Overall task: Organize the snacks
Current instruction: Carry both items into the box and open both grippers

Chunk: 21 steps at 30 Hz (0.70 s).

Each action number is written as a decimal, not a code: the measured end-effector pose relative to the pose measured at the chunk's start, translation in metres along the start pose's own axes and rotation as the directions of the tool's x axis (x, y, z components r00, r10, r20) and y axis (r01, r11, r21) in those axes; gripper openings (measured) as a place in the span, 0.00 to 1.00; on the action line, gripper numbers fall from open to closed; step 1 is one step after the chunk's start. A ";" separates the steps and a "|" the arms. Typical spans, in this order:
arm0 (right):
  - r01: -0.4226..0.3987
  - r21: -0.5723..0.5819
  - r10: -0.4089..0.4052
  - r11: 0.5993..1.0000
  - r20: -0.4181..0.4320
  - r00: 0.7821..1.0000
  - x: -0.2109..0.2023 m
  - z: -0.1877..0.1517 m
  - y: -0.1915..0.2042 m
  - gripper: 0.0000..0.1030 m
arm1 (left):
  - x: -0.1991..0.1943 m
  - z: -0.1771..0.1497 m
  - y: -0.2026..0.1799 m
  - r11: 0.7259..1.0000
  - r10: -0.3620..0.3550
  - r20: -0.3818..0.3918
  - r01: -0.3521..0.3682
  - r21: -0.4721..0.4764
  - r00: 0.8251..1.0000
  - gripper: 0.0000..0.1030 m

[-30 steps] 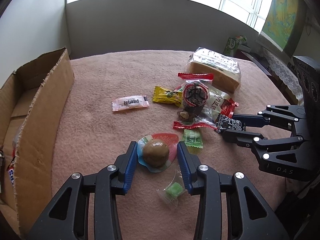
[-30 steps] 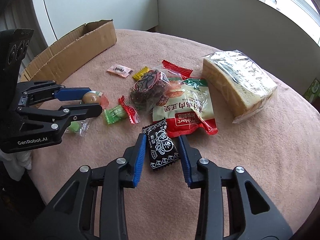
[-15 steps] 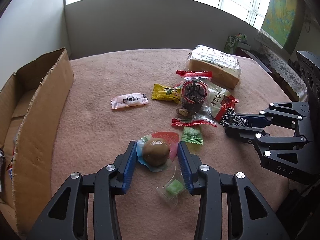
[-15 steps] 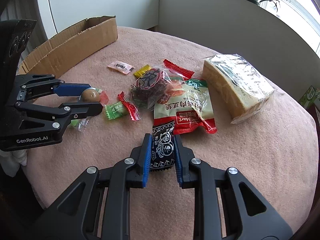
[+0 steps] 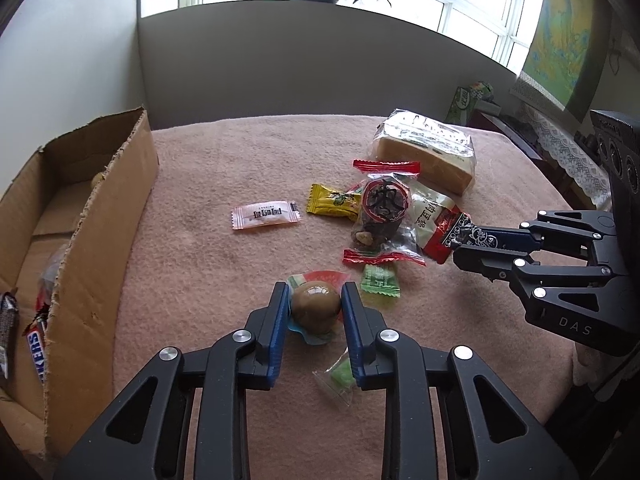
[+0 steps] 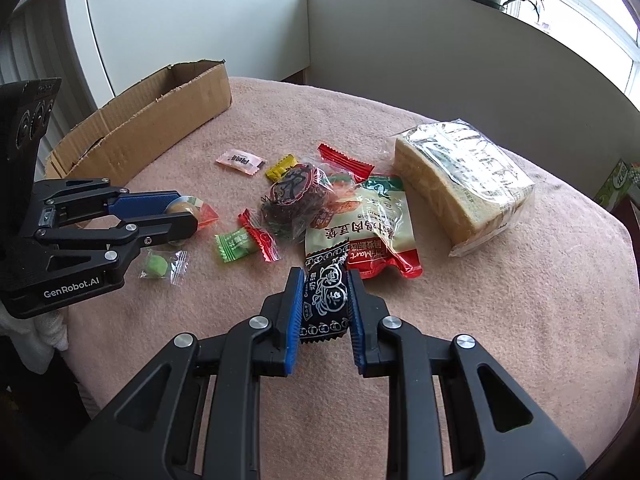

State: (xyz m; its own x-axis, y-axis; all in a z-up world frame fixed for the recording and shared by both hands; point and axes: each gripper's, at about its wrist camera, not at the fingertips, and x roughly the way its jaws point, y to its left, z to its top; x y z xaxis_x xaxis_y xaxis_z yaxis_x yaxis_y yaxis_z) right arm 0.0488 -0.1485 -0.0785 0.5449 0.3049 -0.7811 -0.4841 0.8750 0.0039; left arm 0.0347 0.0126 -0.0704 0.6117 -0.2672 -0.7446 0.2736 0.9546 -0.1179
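Note:
A brown egg in a clear pack (image 5: 316,306) lies on the pink cloth between the blue pads of my left gripper (image 5: 314,294). The jaws are closing, and both pads touch the egg's sides. In the right wrist view the left gripper (image 6: 182,216) shows at the left with the egg (image 6: 184,206) at its tips. My right gripper (image 6: 325,280) is shut on a black patterned candy packet (image 6: 326,308), which it holds just above the cloth. In the left wrist view the right gripper (image 5: 460,246) shows at the right with that black packet (image 5: 466,234).
An open cardboard box (image 5: 100,216) at the left holds a Snickers bar (image 5: 34,348). On the cloth lie a bagged bread loaf (image 5: 428,152), a pink sachet (image 5: 266,214), a yellow candy (image 5: 332,202), a bag of dark fruit (image 5: 384,210), a green candy (image 5: 380,280) and a clear-wrapped green sweet (image 5: 340,374).
The left jaws have narrowed onto the egg. The right jaws have shut on the black packet and raised it slightly off the cloth.

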 end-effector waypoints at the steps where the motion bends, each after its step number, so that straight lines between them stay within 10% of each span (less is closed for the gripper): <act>1: -0.001 0.002 0.001 1.000 0.006 1.000 -0.002 0.002 0.000 0.21 | -0.002 0.001 0.000 1.000 0.004 0.008 -0.004 0.000 1.000 0.24; 21: -0.045 0.018 0.042 0.999 0.128 0.991 -0.028 0.054 0.036 0.21 | -0.057 0.013 0.030 0.996 0.026 0.181 -0.010 -0.091 0.983 0.23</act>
State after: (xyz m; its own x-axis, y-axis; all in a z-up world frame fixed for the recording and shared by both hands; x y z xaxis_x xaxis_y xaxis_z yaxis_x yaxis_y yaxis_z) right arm 0.0530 -0.1049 -0.0230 0.6071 0.3871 -0.6939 -0.4957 0.8670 0.0499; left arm 0.0175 0.0544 -0.0228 0.7431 -0.2616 -0.6160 0.1991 0.9652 -0.1697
